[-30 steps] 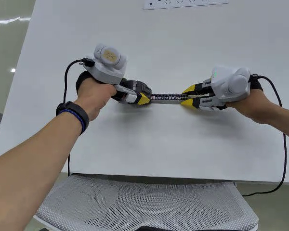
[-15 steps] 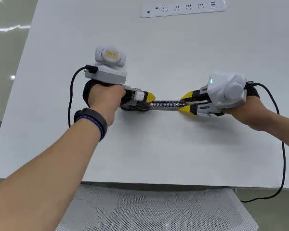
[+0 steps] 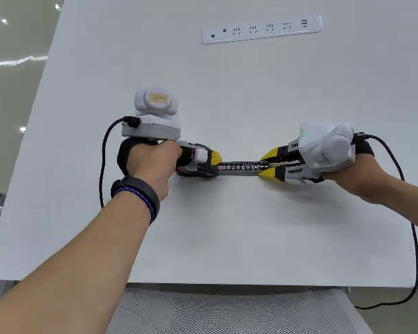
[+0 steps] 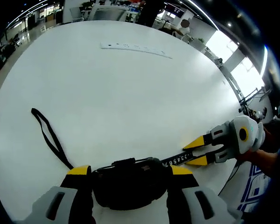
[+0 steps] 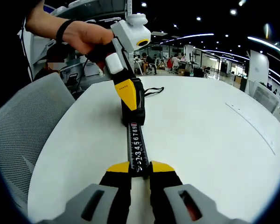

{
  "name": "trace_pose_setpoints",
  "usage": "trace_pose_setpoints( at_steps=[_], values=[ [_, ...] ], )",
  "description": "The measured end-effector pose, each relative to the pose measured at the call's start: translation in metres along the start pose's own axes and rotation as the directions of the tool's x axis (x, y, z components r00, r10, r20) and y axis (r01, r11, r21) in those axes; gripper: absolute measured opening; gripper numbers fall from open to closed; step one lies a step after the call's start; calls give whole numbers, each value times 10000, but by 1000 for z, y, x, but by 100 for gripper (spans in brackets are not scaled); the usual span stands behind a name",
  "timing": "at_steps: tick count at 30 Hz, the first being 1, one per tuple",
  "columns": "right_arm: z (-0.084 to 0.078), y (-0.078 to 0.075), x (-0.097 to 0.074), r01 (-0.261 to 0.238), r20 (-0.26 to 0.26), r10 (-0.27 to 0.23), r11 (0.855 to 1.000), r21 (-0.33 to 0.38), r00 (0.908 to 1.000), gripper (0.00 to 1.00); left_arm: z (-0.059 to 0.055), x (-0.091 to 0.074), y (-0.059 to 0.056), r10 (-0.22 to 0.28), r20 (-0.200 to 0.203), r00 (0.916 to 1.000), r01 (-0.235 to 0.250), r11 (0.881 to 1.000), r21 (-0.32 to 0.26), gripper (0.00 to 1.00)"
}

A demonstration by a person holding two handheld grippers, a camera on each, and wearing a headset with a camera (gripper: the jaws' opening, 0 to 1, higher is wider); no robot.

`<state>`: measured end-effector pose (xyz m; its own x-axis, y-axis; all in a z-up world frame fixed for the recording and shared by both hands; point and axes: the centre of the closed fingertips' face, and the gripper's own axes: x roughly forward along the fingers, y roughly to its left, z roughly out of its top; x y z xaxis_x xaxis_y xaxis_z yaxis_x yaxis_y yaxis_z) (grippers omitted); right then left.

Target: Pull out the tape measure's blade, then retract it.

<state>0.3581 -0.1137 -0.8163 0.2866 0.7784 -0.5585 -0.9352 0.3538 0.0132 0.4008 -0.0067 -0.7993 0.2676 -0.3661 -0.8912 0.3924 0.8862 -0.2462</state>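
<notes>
A black tape measure case [image 3: 195,161] [image 4: 129,183] [image 5: 136,106] rests on the white table, and my left gripper [image 3: 207,158] [image 4: 130,171] is shut on it. A short length of dark blade [image 3: 241,167] [image 4: 177,159] [image 5: 136,147] with white numbers runs from the case to my right gripper [image 3: 269,165] [image 5: 138,168], which is shut on the blade's end. The right gripper's yellow fingertips [image 4: 196,151] appear at the right of the left gripper view. The case's black wrist strap [image 4: 49,136] [image 5: 154,90] lies loose on the table.
A white power strip [image 3: 261,29] [image 4: 135,47] [image 5: 252,122] lies at the far side of the table. Black cables [image 3: 106,156] trail from both grippers. A grey mesh chair [image 3: 230,312] [image 5: 23,126] stands at the table's near edge.
The grippers have come closer together and the exposed blade is a little shorter. The camera has tilted, bringing the power strip further into the picture.
</notes>
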Motion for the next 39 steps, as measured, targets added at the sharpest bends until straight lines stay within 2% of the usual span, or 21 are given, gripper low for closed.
trace_pose_setpoints(
  at_steps=[10,24,31,33,39],
  values=[
    [12,3,11,-327,-46,326,9990,-304,9995,13,1,-3,0,-300,305,9991,305,9994,-176,61],
    [23,8,28,-738,-377,714,9951,-655,9967,13,2,-4,3,-351,333,9988,359,9991,-246,60],
    [24,7,30,-745,-392,722,9953,-612,9966,13,2,-5,4,-366,361,9987,377,9989,-281,60],
    [27,8,38,-860,-451,832,9942,-641,9955,13,2,-6,5,-394,420,9983,411,9984,-399,60],
    [29,9,41,-950,-508,916,9930,-700,9945,13,2,-6,5,-423,397,9983,438,9982,-403,60]
  ],
)
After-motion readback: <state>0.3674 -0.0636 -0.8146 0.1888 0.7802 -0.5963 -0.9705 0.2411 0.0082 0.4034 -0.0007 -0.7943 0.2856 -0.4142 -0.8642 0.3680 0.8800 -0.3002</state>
